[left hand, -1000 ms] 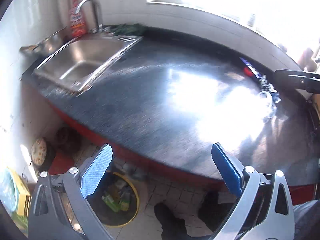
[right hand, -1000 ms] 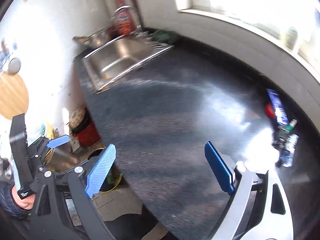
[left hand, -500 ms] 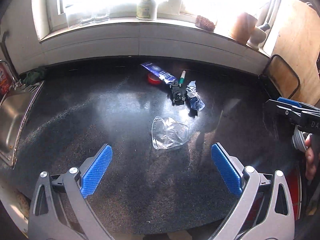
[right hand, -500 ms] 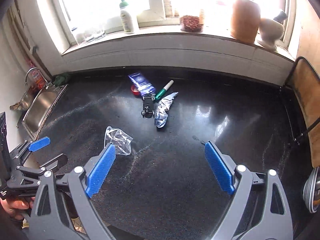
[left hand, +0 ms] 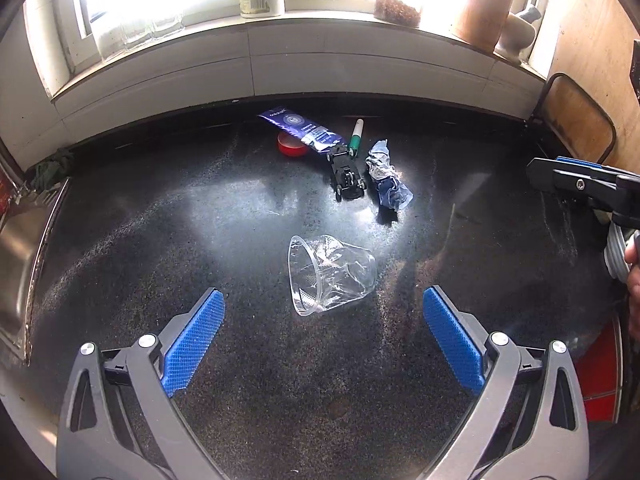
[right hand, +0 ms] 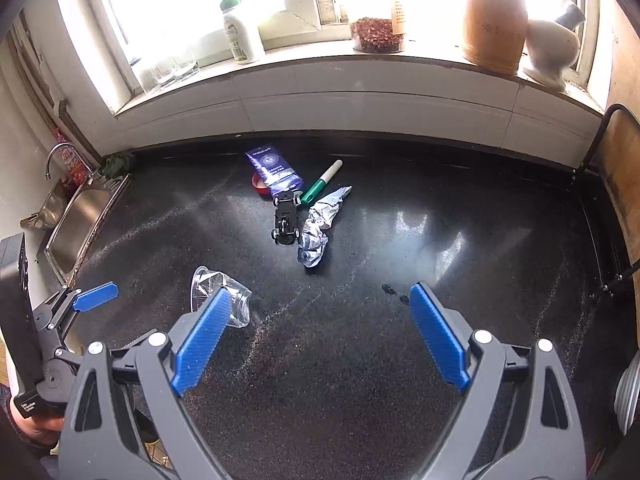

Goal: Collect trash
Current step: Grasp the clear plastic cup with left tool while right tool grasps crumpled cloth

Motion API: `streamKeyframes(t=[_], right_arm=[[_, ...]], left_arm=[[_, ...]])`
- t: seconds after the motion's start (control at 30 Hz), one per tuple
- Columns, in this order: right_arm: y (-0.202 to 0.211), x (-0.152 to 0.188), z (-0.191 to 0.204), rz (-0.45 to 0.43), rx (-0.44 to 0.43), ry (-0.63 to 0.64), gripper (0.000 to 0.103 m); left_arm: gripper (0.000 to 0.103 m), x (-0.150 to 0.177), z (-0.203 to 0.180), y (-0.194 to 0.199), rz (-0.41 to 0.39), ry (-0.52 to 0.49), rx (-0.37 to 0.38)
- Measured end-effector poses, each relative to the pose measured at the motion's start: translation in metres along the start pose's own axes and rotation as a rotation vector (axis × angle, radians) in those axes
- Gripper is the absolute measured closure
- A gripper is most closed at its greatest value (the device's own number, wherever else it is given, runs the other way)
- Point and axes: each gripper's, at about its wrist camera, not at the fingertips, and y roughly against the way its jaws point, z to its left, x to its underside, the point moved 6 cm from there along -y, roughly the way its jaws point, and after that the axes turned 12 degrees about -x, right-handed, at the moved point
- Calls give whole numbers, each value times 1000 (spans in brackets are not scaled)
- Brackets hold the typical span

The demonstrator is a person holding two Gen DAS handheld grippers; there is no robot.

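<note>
Both grippers were held above the dark surface (left hand: 160, 220), angled down. Left gripper (left hand: 323, 336) wide open, nothing between jaws; clear plastic cup (left hand: 330, 274) lay on its side just ahead, prob. the first pickup. Right gripper (right hand: 320, 336) also wide open, empty, cup to its left. Near the back wall, a cluster: blue packet (right hand: 272, 170) over a red lid (right hand: 258, 184), toy car (right hand: 286, 220), green marker (right hand: 320, 184), crumpled wrapper (right hand: 320, 224). Packet appeared to read "oralshark"; smaller print illegible. Bin not in view.
</note>
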Motion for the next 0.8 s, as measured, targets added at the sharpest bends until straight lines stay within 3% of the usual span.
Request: streamKeyframes(t=[0.43, 0.6, 0.63, 0.7, 0.73, 0.8], right_arm=[[-131, -27, -33, 178, 2, -14, 15], [-175, -31, -38, 245, 17, 14, 17], [-181, -31, -40, 255, 19, 10, 19], [-191, -29, -44, 281, 16, -2, 37], [-191, -29, -45, 274, 24, 11, 40], [-192, -29, -45, 276, 45, 45, 75]], left_arm=[[7, 1, -18, -104, 57, -31, 26], [7, 3, -24, -126, 84, -1, 54], [7, 2, -25, -129, 89, -2, 52], [7, -2, -30, -132, 86, -11, 60], [10, -5, -31, -132, 77, -16, 60], [21, -12, -34, -132, 68, -31, 64]])
